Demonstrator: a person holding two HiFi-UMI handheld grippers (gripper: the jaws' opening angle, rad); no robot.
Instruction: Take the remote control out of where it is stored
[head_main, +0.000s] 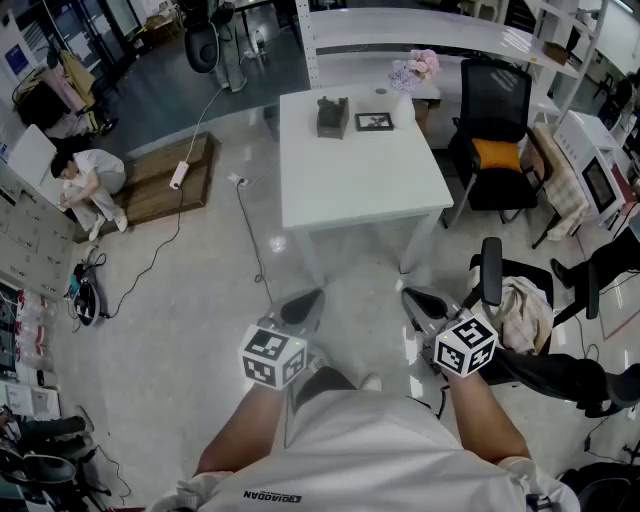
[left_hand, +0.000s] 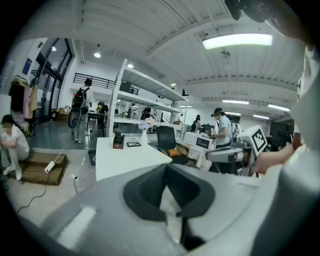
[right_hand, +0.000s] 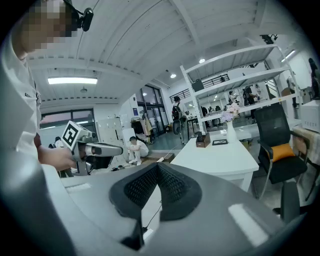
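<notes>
Holder at the table's far edge stands well ahead, nearer left gripper than right gripper. Both are pressed together, empty.

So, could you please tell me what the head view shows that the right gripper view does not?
Only the head view: the marker cube on the right claw, seen from above. Only the right gripper view: the ceiling light and that claw's pads meeting, with nothing between them. Both: the white table, the dark box on it, the left claw, and the person crouching on the wooden platform.
</notes>
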